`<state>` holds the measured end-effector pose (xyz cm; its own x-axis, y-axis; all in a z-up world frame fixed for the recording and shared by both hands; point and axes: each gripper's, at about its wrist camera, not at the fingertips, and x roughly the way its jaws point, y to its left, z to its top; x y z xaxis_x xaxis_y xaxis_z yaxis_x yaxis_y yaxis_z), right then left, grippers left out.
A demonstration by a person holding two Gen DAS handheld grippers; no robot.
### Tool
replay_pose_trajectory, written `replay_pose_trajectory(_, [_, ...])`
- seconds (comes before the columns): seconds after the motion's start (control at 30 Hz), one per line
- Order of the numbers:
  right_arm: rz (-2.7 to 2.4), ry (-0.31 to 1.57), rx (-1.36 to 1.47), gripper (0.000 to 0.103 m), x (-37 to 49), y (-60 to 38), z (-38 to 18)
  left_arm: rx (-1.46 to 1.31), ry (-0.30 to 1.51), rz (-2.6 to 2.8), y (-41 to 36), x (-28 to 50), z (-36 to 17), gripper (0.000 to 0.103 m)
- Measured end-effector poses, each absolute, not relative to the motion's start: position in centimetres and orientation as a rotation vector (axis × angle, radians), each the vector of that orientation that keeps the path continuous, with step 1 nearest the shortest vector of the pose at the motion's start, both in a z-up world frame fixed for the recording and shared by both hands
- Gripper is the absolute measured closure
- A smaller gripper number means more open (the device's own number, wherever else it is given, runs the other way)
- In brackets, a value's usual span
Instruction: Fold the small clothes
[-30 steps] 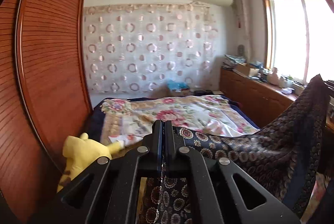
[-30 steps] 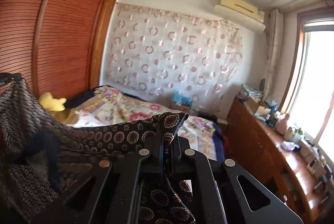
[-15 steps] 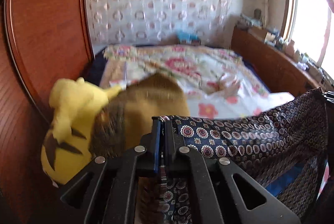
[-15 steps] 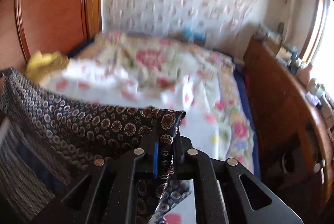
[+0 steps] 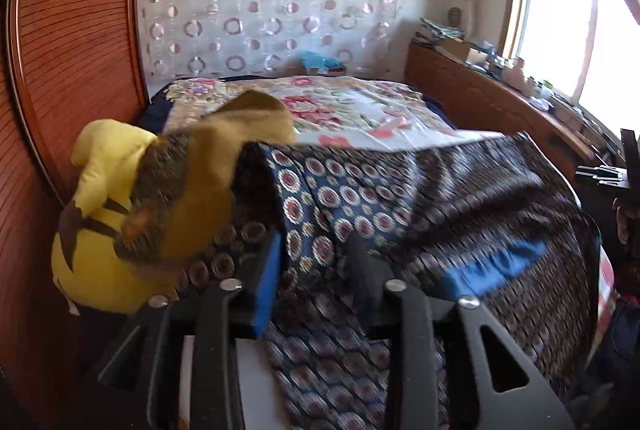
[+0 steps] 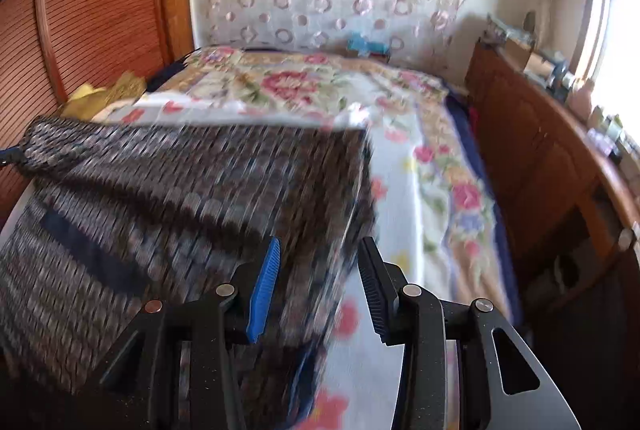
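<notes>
- On the bed [image 5: 360, 109], near edge: the patterned garment [image 5: 420, 197], dark blue with medallion print, lies spread across the floral bedspread [image 6: 440, 165], draped from the left side over to the right. Judged largest risk: it has gone down slack and unevenly, so any fold made from here would set in the ripples visible across its middle.
- Left gripper [image 5: 316, 266]: jaws have just been opening and now stand apart, cloth lying loose between them, pads not pressing. If the hand pulls back with fabric snagged on a finger, that corner would drag out of place.
- Right gripper [image 6: 318, 278]: jaws have likewise just been opening, stand apart, with the garment's right edge between them, unpinched. Same snag risk; this view is motion-blurred, so how flat that edge lies cannot be told.
- Yellow plush toy [image 5: 100, 222] with a brown cloth [image 5: 224, 165] over it sits just beside the garment's left corner, which appears to ride up against it. Likely trouble: that corner stays humped or gets folded in with the brown cloth.
- A bright blue lining patch [image 5: 496, 266] shows near the front, suggesting a flipped hem; left as is, it would spoil a clean edge.
- Front hem hangs near the mattress edge; a careless tug could slide it off.
</notes>
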<state>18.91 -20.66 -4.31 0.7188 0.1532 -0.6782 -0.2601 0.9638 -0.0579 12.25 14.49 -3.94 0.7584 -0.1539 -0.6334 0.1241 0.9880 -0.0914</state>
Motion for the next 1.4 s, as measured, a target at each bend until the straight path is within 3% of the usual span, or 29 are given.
replay_pose_trajectory(0.23, [0.236,0.846,-0.154,0.061,15.5,-21.5,-8.6,-0.068,0.747,-0.215,11.6,9.7,-6.7,0.065])
replay_pose_trajectory(0.27, [0.239,0.853,-0.141,0.064,15.3,-21.7,-8.9,-0.064,0.75,-0.213,11.3,9.5,-7.0,0.065])
replay_pose_trajectory(0.3, [0.241,0.849,-0.128,0.089,15.0,-22.0,-9.1,-0.063,0.754,-0.215,11.1,9.5,-7.1,0.065])
replay_pose_trajectory(0.33, [0.238,0.831,-0.119,0.099,14.5,-22.3,-9.0,-0.065,0.758,-0.22,10.7,9.2,-7.2,0.065])
replay_pose_trajectory(0.47, [0.229,0.752,-0.055,0.1,10.6,-24.2,-7.4,-0.06,0.738,-0.208,10.7,8.6,-6.7,0.065])
replay_pose_trajectory(0.83, [0.183,0.766,-0.041,0.099,0.4,-28.1,-7.1,-0.076,0.619,-0.116,13.4,6.7,-2.9,0.064])
replay_pose_trajectory(1.0, [0.123,0.716,-0.093,0.068,0.6,-27.4,-5.6,-0.077,0.625,-0.084,14.1,5.9,-3.4,0.061])
replay_pose_trajectory(1.07, [0.108,0.695,-0.095,0.062,1.0,-26.7,-5.4,-0.078,0.633,-0.073,14.3,5.8,-3.8,0.06])
replay_pose_trajectory(1.4, [0.14,0.645,-0.101,0.06,5.0,-25.0,-3.8,-0.069,0.699,-0.098,14.1,5.5,-6.4,0.06])
